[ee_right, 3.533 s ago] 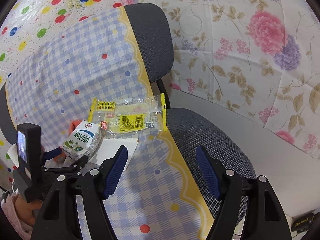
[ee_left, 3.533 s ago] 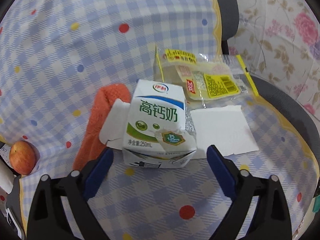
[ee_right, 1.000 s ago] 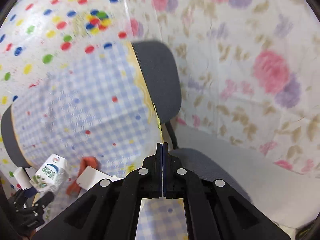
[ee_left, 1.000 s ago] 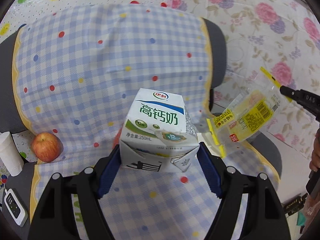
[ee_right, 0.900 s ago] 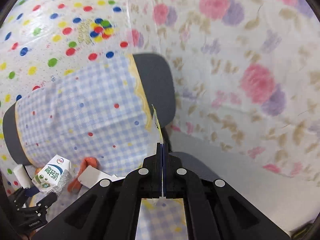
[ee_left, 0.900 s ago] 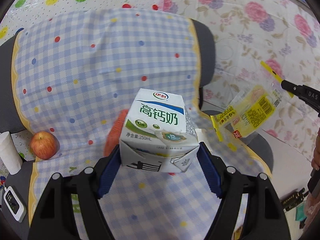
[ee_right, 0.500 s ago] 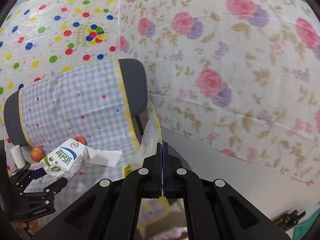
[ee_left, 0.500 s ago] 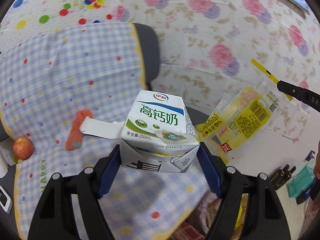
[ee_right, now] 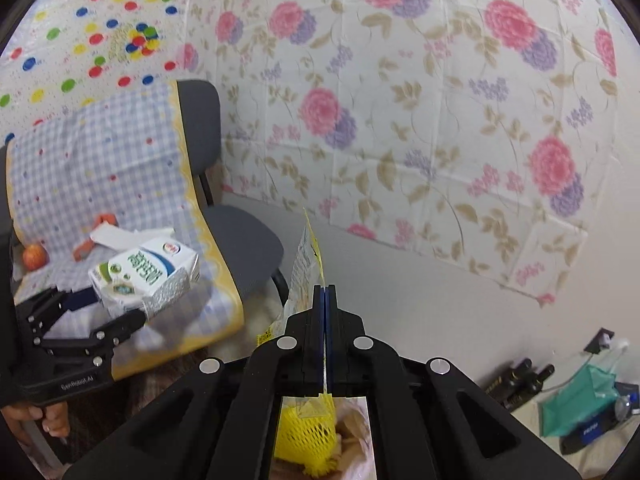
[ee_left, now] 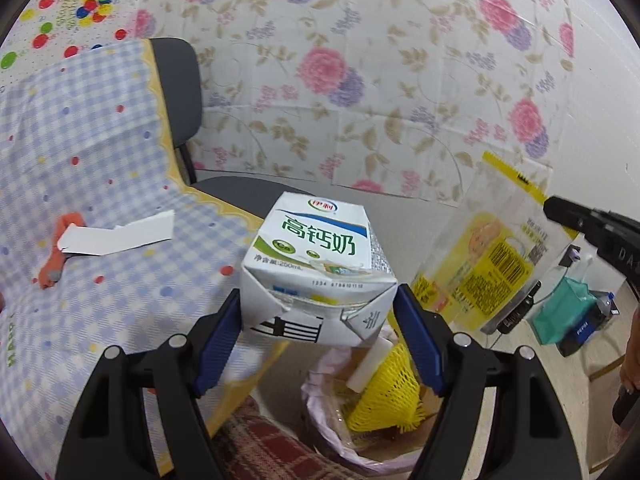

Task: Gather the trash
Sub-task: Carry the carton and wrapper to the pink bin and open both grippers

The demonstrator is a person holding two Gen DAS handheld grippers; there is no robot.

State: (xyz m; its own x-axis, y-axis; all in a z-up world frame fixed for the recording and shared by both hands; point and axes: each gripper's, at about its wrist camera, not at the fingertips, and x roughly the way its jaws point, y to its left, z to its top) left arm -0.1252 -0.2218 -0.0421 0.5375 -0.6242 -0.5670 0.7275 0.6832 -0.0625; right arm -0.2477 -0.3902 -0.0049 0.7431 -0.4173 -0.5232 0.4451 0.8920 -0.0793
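Left gripper [ee_left: 318, 316] has its blue pads clamped on both sides of the milk carton [ee_left: 316, 264], held in the air over the rim of the trash bin [ee_left: 320, 446]. Carton: white box, green Chinese lettering, blue stripe, small round red-and-green logo near the far end, silver foil side panel on its right face; near end has folded flaps, a barcode and a torn open seal. It looks a bit crumpled at the near end. In the right wrist view the same carton [ee_right: 144, 274] sits tilted between the left gripper's fingers, off the edge of the checked cloth [ee_right: 92, 176] that covers the grey chair [ee_right: 244, 248]. Right gripper [ee_right: 325, 300] has its fingers pressed flat together, pinching the top edge of the plastic wrapper [ee_left: 484, 264]: clear film, yellow serrated strip along the top, yellow printed label with a barcode, hangs limp below the jaws. Wrapper is beside the carton, to its right in the left wrist view, not touching it as far as I can tell. Bin has a pale liner with a yellow foam net [ee_left: 386, 394] and a white scrap inside. On the cloth: white paper [ee_left: 120, 234], orange rag [ee_left: 60, 254], apple [ee_right: 34, 257].
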